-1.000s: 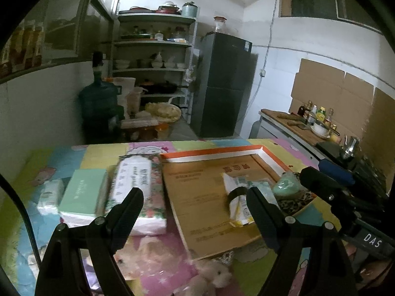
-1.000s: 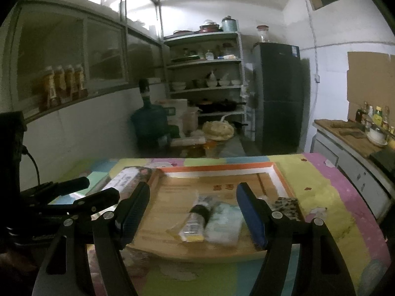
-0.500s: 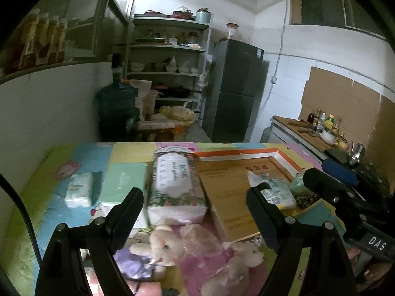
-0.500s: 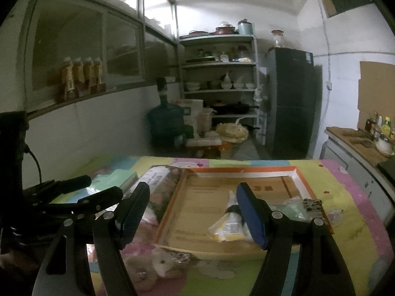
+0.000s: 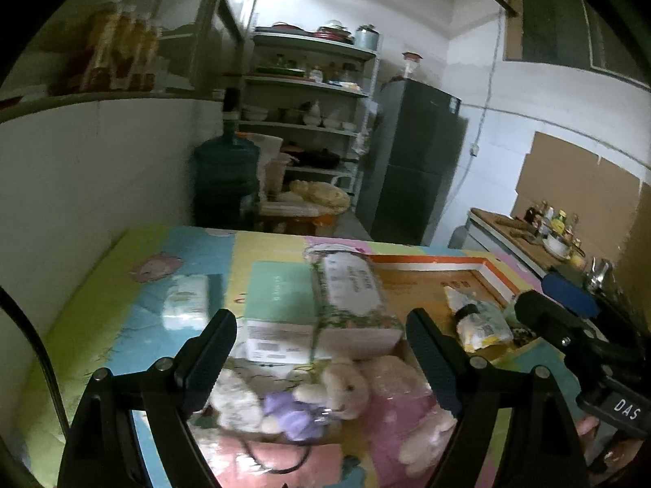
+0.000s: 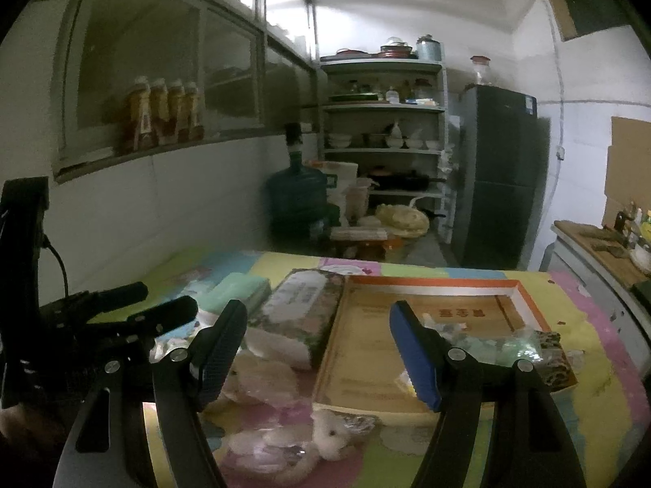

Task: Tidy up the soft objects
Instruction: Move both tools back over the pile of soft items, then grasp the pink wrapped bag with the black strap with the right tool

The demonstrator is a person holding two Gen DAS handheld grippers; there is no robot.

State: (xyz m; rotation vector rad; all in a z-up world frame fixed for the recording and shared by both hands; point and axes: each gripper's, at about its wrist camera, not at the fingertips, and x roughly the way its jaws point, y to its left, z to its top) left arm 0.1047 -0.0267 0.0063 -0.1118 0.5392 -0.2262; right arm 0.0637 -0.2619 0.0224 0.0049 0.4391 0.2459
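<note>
My left gripper hangs open over the near edge of the colourful mat, nothing between its pads. Just below it lie a cream plush bunny with a purple piece, a white plush and a pink plastic-wrapped plush. Behind them are a floral tissue pack, a green box and a small white tissue pack. My right gripper is open too, above the bunny and a wrapped plush, holding nothing. The tissue pack lies beside the cardboard tray.
The orange-rimmed cardboard tray holds a yellow packet with a black cap and other wrapped items. Beyond the mat stand a water jug, shelves of dishes and a dark fridge. A counter runs along the right.
Both grippers have drawn back and leftward, still open. The tray has slid to the right in both views, and the plush toys have come into view at the bottom.
</note>
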